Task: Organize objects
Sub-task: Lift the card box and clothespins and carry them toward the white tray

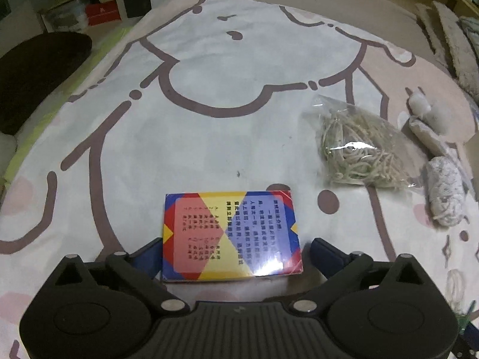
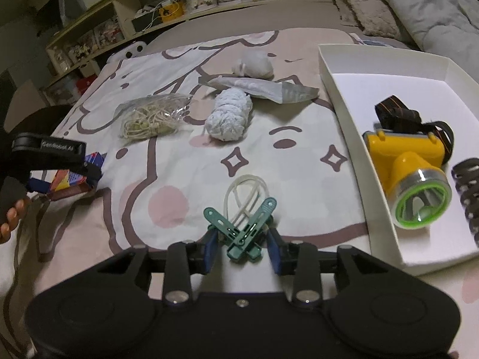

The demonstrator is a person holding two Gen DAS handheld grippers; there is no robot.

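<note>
A colourful card box [image 1: 230,236] lies flat on the cartoon-print bedsheet between the fingers of my left gripper [image 1: 233,254], which is open around it; the box also shows in the right wrist view [image 2: 71,176] with the left gripper [image 2: 64,173] over it. My right gripper [image 2: 242,248] is open around two crossed green clothes pegs [image 2: 244,230] lying on a white cord loop [image 2: 245,194]. A white tray [image 2: 338,113] at right holds a yellow headlamp [image 2: 410,173] and a black hair clip [image 2: 468,191].
A bag of rubber bands [image 1: 359,146] [image 2: 152,116], a white yarn bundle [image 2: 230,113] [image 1: 446,191], a flat plastic packet [image 2: 263,88] and a white wad [image 2: 257,64] lie on the sheet. Shelves stand behind; a grey blanket [image 2: 419,9] lies at back right.
</note>
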